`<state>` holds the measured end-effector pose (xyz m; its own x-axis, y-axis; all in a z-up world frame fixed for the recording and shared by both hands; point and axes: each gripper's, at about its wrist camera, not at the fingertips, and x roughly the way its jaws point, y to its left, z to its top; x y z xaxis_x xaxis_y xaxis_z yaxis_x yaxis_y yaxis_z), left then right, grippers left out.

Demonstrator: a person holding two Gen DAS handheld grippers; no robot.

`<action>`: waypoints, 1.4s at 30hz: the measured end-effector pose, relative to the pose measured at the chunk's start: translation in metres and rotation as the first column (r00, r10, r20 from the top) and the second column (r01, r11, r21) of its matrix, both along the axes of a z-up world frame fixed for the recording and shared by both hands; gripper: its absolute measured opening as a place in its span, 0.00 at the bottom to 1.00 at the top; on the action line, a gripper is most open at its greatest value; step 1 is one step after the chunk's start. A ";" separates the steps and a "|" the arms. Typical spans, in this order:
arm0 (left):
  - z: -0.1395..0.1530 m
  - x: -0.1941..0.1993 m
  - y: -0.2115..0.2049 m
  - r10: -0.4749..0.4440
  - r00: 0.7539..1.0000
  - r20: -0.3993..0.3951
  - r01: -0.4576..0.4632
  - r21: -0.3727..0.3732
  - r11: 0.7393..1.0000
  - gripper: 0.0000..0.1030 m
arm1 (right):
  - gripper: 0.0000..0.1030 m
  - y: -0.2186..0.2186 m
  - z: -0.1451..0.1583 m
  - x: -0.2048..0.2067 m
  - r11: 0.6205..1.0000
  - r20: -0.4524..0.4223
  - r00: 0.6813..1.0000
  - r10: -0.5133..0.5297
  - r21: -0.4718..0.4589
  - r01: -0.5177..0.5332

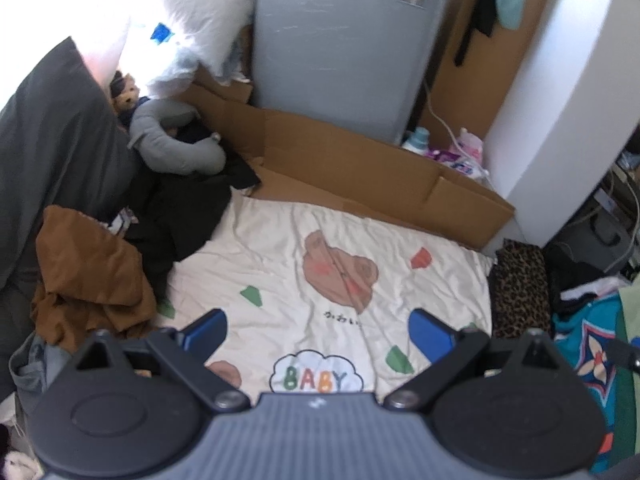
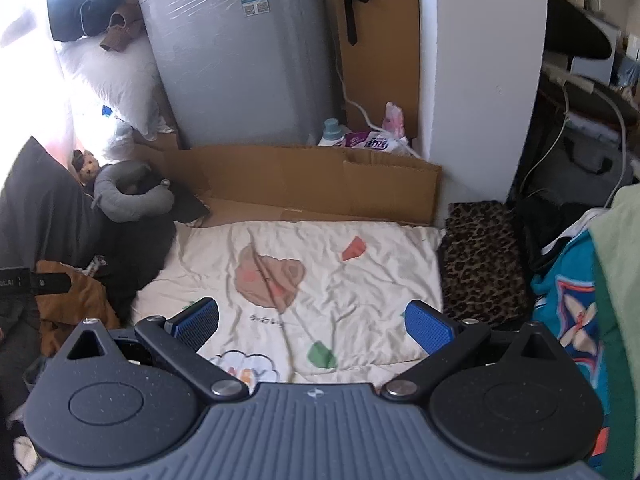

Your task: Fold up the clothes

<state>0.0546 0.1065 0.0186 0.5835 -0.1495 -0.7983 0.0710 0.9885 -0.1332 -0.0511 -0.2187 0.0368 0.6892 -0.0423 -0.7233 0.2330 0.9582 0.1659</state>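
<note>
A cream bedcover point(image 1: 288, 264) point(image 2: 328, 280) printed with a bear and "BABY" lies below both grippers. My left gripper point(image 1: 318, 330) hangs open above it, with nothing between its blue pads. My right gripper point(image 2: 312, 326) is open too and holds nothing. A crumpled brown garment point(image 1: 92, 280) point(image 2: 68, 300) lies at the left edge of the cover, beside a heap of black clothes point(image 1: 176, 216) point(image 2: 136, 256). A folded leopard-print cloth point(image 1: 520, 292) point(image 2: 480, 264) rests at the right edge. A teal patterned garment point(image 1: 592, 356) point(image 2: 568, 312) lies further right.
Flattened cardboard point(image 1: 360, 172) point(image 2: 312, 184) lines the far side, in front of a grey appliance point(image 1: 340, 40) point(image 2: 240, 60). A grey neck pillow point(image 1: 176, 140) point(image 2: 128, 196) and a dark pillow point(image 1: 52, 132) sit at the left. A white wall corner point(image 2: 480, 80) stands at the right.
</note>
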 end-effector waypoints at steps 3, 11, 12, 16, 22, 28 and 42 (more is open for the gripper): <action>-0.008 0.009 0.020 0.034 0.999 -0.013 -0.035 -0.012 0.999 0.96 | 0.99 0.001 -0.004 0.004 0.999 0.014 0.999 0.029 0.025 -0.030; -0.018 0.028 0.069 0.129 0.992 0.001 -0.129 0.028 0.991 0.95 | 0.99 0.006 -0.019 0.023 0.997 0.026 0.998 0.050 0.051 -0.051; -0.020 0.030 0.074 0.141 0.990 -0.004 -0.140 0.026 0.990 0.95 | 0.99 0.006 -0.021 0.025 0.997 0.027 0.998 0.050 0.053 -0.051; -0.028 0.035 0.095 0.178 0.984 -0.010 -0.178 0.025 0.984 0.95 | 0.99 0.007 -0.026 0.034 0.997 0.045 0.998 0.043 0.069 -0.046; -0.038 0.044 0.124 0.213 0.977 -0.002 -0.213 0.021 0.977 0.95 | 0.99 0.011 -0.037 0.046 0.996 0.051 0.998 0.041 0.077 -0.045; -0.048 0.051 0.155 0.262 0.965 0.001 -0.262 0.040 0.964 0.95 | 0.99 0.014 -0.054 0.058 0.994 0.034 0.998 0.044 0.096 -0.047; -0.086 0.064 0.215 0.365 0.931 -0.010 -0.363 0.076 0.929 0.95 | 0.99 0.029 -0.098 0.094 0.990 -0.004 0.997 0.074 0.121 -0.073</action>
